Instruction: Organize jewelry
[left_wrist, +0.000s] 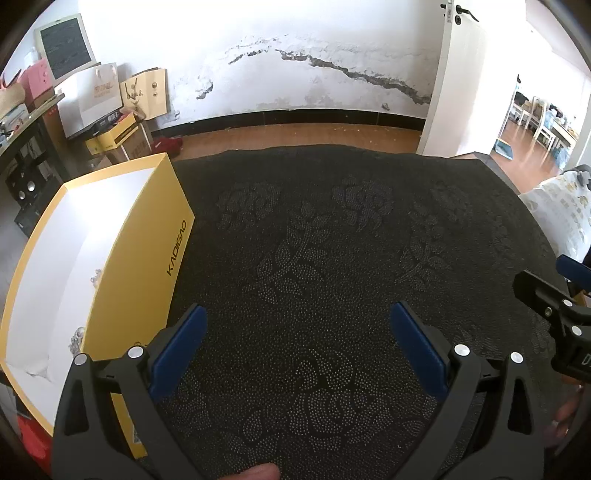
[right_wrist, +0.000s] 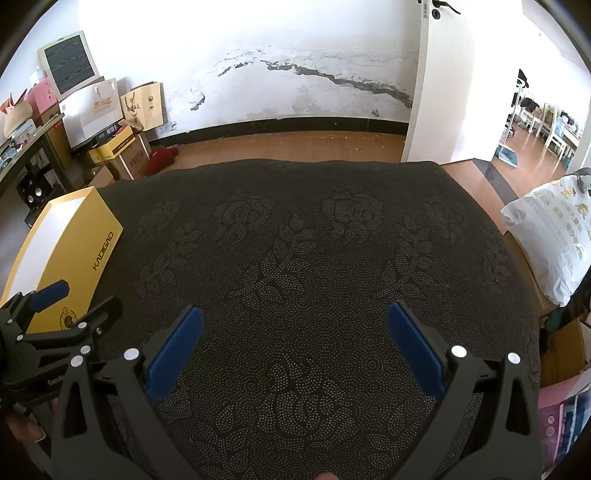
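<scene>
An open yellow box (left_wrist: 144, 254) with a white inside stands at the left edge of the dark patterned tablecloth (left_wrist: 332, 258). Small pale jewelry pieces (left_wrist: 95, 276) lie against its inner wall, with more (left_wrist: 77, 338) nearer me. My left gripper (left_wrist: 297, 317) hovers open over the cloth right beside the box, nothing between its blue pads. In the right wrist view, the yellow box (right_wrist: 79, 251) sits far left, and my right gripper (right_wrist: 295, 317) is open above the bare cloth (right_wrist: 314, 251). The left gripper (right_wrist: 70, 299) shows at that view's left edge, the right gripper (left_wrist: 546, 284) at the left view's right edge.
A white printed bag (right_wrist: 550, 236) lies past the table's right edge. Cardboard boxes and paper bags (right_wrist: 118, 122) are stacked by the wall at the back left, beside a shelf with a monitor (right_wrist: 68, 66). An open door (right_wrist: 436, 81) stands at the back right.
</scene>
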